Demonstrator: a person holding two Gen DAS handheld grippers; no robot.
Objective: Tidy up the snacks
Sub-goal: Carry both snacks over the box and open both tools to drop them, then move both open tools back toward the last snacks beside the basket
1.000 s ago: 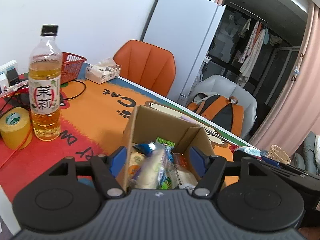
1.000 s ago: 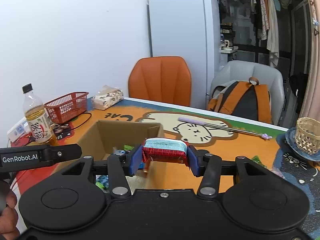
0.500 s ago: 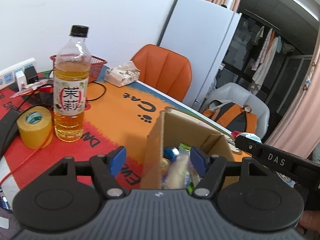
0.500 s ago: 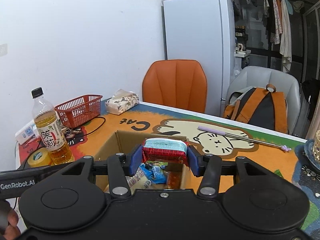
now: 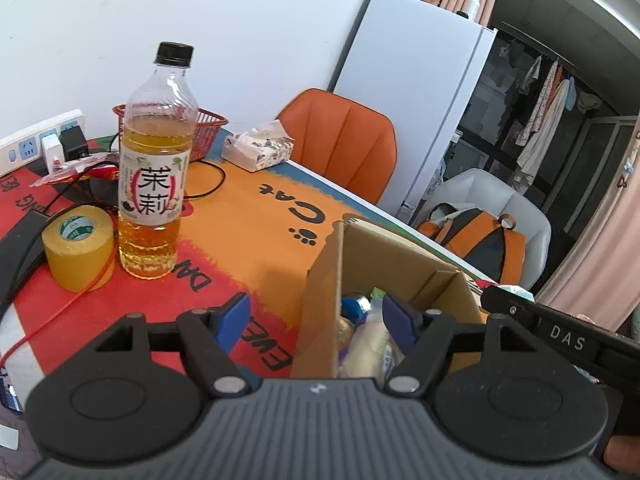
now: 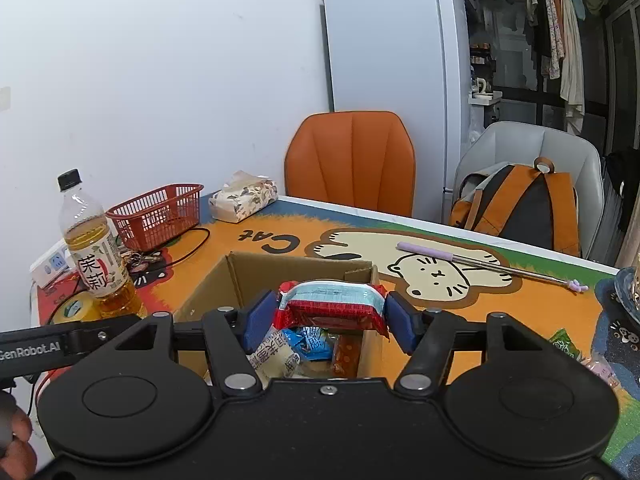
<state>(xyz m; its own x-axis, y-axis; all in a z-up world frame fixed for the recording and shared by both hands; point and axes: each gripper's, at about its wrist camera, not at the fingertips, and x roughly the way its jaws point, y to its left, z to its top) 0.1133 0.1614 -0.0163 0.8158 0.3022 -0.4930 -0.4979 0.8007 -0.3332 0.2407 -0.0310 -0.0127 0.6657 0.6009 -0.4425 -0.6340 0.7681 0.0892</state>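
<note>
An open cardboard box [image 6: 236, 280] stands on the orange cat mat and holds several snack packets [image 6: 308, 340]. My right gripper [image 6: 326, 320] is shut on a red and silver snack packet [image 6: 330, 304], held just above the box opening. My left gripper [image 5: 314, 316] is open and empty, straddling the box's left wall [image 5: 320, 292]: one finger is outside, the other over the snacks [image 5: 368, 340] inside. The right gripper's body shows at the right of the left wrist view [image 5: 560, 336].
A tea bottle [image 5: 154, 168], a yellow tape roll [image 5: 78, 248], a red basket [image 6: 158, 214], a tissue pack [image 6: 242, 196], cables and a power strip [image 5: 32, 144] lie left of the box. A purple-handled stick [image 6: 480, 260] lies on the mat at right. Chairs stand behind the table.
My right gripper has carried the snack packet forward over the box opening. My left gripper has shifted left, so the box's left wall now sits between its fingers.
</note>
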